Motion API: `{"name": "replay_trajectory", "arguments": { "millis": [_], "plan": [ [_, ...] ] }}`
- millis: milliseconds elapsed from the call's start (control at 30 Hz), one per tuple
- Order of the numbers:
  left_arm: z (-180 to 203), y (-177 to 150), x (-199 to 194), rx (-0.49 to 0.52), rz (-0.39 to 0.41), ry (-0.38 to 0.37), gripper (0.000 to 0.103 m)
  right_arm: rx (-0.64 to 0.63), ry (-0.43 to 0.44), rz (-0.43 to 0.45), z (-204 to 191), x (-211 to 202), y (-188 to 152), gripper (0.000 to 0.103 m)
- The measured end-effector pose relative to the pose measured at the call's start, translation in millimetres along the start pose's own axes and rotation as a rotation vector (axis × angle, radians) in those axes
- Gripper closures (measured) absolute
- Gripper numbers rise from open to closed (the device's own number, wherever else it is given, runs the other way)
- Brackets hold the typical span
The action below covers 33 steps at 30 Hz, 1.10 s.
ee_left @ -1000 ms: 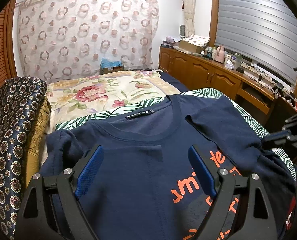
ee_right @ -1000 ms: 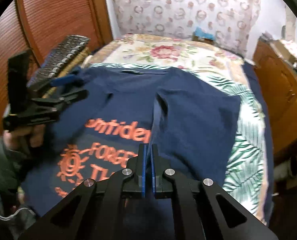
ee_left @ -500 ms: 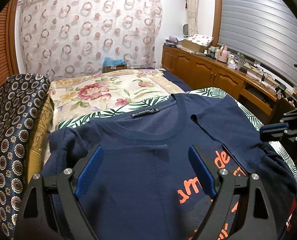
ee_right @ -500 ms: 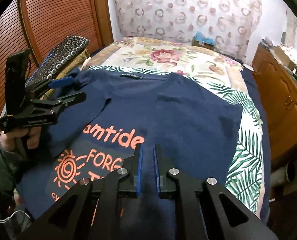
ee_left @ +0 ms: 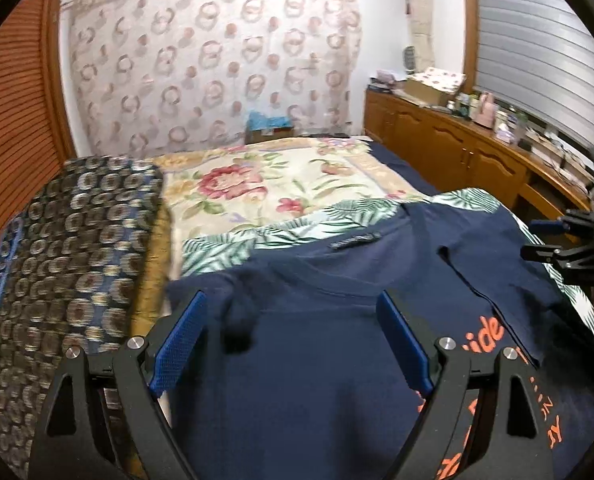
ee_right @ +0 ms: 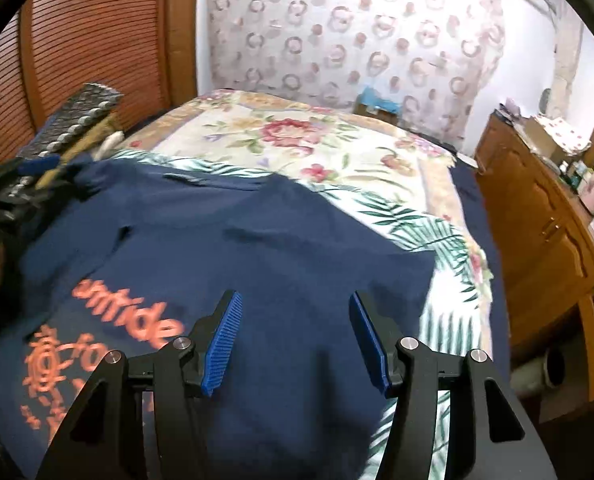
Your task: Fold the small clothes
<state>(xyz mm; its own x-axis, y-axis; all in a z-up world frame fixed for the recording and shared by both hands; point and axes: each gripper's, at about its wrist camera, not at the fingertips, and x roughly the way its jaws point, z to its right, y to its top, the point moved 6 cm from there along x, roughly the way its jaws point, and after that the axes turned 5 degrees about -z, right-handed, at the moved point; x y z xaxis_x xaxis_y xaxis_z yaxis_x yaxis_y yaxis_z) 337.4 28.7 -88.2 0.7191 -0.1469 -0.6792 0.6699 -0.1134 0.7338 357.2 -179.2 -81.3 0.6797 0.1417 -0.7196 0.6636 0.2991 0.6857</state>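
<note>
A navy T-shirt (ee_left: 329, 344) with orange print lies spread on the bed, collar toward the far side; its right side is folded inward over the print. It also shows in the right wrist view (ee_right: 257, 248). My left gripper (ee_left: 293, 340) is open and empty, just above the shirt's left shoulder and bunched sleeve (ee_left: 233, 304). My right gripper (ee_right: 295, 340) is open and empty above the folded right part. The right gripper also shows at the right edge of the left wrist view (ee_left: 569, 240).
The bed carries a floral cover (ee_left: 281, 184) and a palm-leaf sheet (ee_right: 441, 240). A patterned dark cushion stack (ee_left: 69, 248) sits at the bed's left. A wooden cabinet (ee_right: 537, 216) with clutter runs along the right. A curtain (ee_left: 217, 60) hangs behind.
My right gripper opened from shut and let go of the shirt's folded right side, which now lies flat. My left gripper shifted left toward the left sleeve, staying open.
</note>
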Motion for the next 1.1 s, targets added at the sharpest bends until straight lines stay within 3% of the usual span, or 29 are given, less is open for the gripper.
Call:
{"name": "replay_trajectory", "arguments": {
  "millis": [167, 333, 433, 700, 767, 800, 833, 1100],
  "plan": [
    [-18, 2, 5, 0.014, -0.06, 0.065, 0.021, 0.054, -0.034, 0.0, 28, 27, -3, 0.045],
    [-21, 6, 25, 0.053, -0.155, 0.099, 0.044, 0.073, -0.037, -0.016, 32, 46, -7, 0.045],
    [-18, 5, 38, 0.083, -0.21, 0.117, 0.051, 0.092, -0.004, -0.008, 30, 46, -3, 0.045],
    [-21, -2, 60, 0.135, -0.304, 0.206, 0.055, 0.135, 0.01, -0.031, 50, 48, -2, 0.045],
    [-24, -2, 61, 0.136, -0.297, 0.212, 0.072, 0.134, -0.008, -0.03, 51, 47, -3, 0.045],
    [-25, -1, 61, 0.129, -0.294, 0.209, 0.088, 0.128, -0.016, -0.029, 49, 45, -3, 0.045],
    [-26, -1, 59, 0.12, -0.288, 0.201, 0.094, 0.125, -0.02, -0.029, 50, 47, -3, 0.045],
    [-27, 16, 18, 0.067, -0.141, 0.144, 0.096, 0.098, -0.056, -0.023, 48, 45, -5, 0.045]
  ]
}}
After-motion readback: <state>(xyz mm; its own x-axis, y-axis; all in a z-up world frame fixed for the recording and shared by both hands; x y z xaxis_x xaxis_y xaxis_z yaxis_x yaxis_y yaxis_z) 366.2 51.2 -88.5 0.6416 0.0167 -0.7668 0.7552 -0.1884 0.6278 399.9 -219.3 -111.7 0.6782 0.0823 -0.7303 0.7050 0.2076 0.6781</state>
